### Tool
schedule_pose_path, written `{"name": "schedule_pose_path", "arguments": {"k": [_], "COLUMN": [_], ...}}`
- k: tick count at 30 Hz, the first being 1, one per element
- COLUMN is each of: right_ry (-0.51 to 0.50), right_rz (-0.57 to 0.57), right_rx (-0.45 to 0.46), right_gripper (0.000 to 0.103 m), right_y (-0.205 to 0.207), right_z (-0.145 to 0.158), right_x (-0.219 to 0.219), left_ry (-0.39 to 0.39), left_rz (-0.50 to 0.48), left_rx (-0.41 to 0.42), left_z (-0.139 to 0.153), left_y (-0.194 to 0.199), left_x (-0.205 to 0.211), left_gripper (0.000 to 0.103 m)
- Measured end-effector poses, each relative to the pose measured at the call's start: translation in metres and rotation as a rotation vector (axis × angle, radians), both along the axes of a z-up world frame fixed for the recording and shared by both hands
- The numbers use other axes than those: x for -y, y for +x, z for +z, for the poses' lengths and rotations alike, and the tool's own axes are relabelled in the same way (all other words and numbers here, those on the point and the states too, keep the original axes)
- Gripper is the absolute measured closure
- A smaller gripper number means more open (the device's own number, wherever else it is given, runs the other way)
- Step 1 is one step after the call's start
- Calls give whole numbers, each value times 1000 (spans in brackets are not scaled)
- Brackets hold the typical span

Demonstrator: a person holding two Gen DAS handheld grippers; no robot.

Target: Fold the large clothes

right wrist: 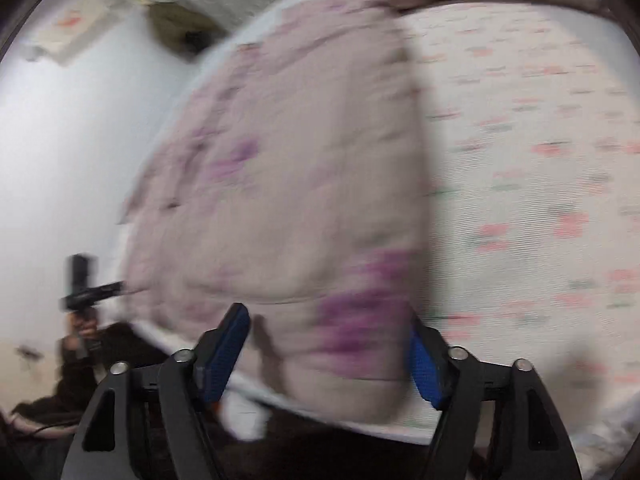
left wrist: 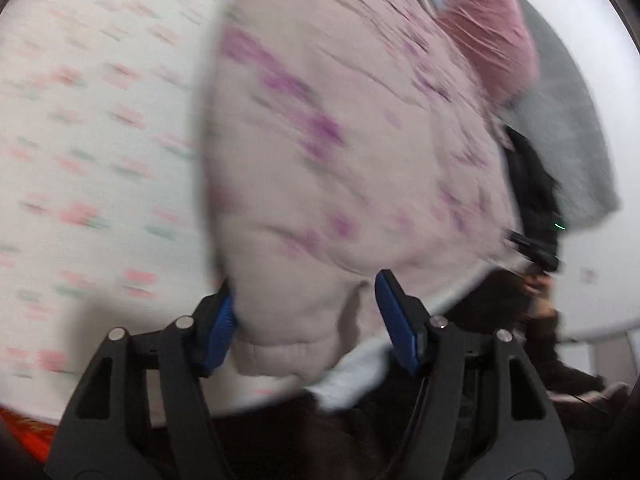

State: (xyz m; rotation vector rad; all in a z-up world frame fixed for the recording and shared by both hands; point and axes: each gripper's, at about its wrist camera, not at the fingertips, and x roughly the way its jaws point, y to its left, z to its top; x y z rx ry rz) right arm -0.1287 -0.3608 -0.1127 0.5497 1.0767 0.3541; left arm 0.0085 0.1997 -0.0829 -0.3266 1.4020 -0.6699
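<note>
A bulky pink floral quilt (left wrist: pixel 340 152) fills the space ahead of both grippers, its padded edge bulging between the spread fingers of the left gripper (left wrist: pixel 306 326) and right gripper (right wrist: pixel 330 354). Beside it, the flower-print bedsheet (right wrist: pixel 540 168) lies bare. A grey blanket (left wrist: pixel 568 128) and pink pillow (left wrist: pixel 492 40) crowd the far end.

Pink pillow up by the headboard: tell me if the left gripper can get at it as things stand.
Probably not directly. The left gripper sits open around a bunched fold of the padded quilt, and that quilt's bulk lies between it and the pink pillow. It would likely have to lift over the quilt first.
</note>
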Motion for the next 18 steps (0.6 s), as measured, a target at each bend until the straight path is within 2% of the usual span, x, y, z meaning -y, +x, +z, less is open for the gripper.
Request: {"name": "schedule_pose_path", "arguments": {"k": [1, 2, 4, 6, 7, 9, 10, 11, 14, 15, 16, 17, 18], "right_ry": [1, -6, -115, -155, -173, -208, -230, -254, -343, -352, -336, -318, -306], "right_rz": [27, 44, 37, 3, -25, -61, -67, -67, -40, -39, -47, -64, -81], "right_rx": [-6, -18, 24, 107, 143, 160, 141, 103, -84, -141, -154, -144, -133], "right_gripper": [71, 79, 83, 84, 85, 87, 87, 87, 86, 81, 77, 77, 66], "right_y": [2, 5, 0, -15, -24, -36, -36, -33, -15, -11, -10, -12, -18], "right_z": [0, 2, 25, 60, 77, 96, 95, 89, 37, 18, 10, 10, 17], "right_x": [-10, -18, -30, -28, -22, -10, -8, -8, -15, -16, -15, -13, -10], "left_ry": [34, 104, 102, 23, 13, 55, 86, 135, 266, 272, 274, 290, 306], "left_rz": [-24, -34, -8, 51, 81, 101, 93, 76, 41, 51, 57, 65, 76], "left_rx": [-2, 28, 91, 189, 227, 234, 218, 167, 82, 86, 96, 119, 155], "left_z": [-2, 2, 22, 57, 71, 73, 67, 50, 8, 3, 10, 18, 26], "left_y": [-3, -7, -13, -26, -32, -35, -35, -33, -25, -24, -24, -25, -28], "left_x": [9, 20, 22, 10, 2, -3, 0, 6, 21, 24, 24, 23, 21], "left_gripper": [72, 75, 79, 80, 81, 81, 81, 81, 78, 78, 72, 63, 60]}}
